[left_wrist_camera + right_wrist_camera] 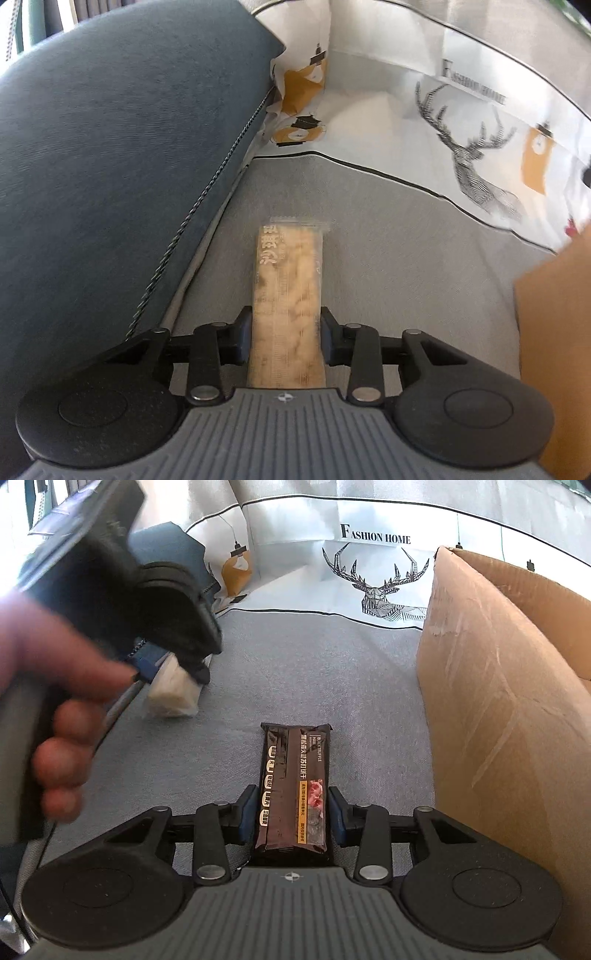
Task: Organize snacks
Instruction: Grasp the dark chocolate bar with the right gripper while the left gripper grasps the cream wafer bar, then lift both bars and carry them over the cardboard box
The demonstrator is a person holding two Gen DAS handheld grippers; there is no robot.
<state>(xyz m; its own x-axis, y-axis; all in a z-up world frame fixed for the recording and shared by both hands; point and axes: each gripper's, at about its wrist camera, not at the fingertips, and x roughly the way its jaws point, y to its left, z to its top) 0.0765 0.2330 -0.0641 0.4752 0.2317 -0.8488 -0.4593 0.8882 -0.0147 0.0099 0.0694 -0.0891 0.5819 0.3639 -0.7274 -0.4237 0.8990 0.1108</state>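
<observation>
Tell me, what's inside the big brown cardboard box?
Only the cardboard box's outside wall and a bit of bare inner wall near its top rim show. Its bottom is hidden, so any snacks in there can't be seen. The right claw holds a dark snack pack beside it.

Two snack packs: one clear-wrapped pale snack bar (286,295) at frame centre, one dark brown cracker pack (293,790) at centre. One cardboard box (495,686) at right. Two grippers, each holding one pack.

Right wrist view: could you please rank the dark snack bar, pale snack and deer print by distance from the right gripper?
1. Dark snack bar, between the right gripper's fingers.
2. Pale snack, ahead left.
3. Deer print, far back.
</observation>
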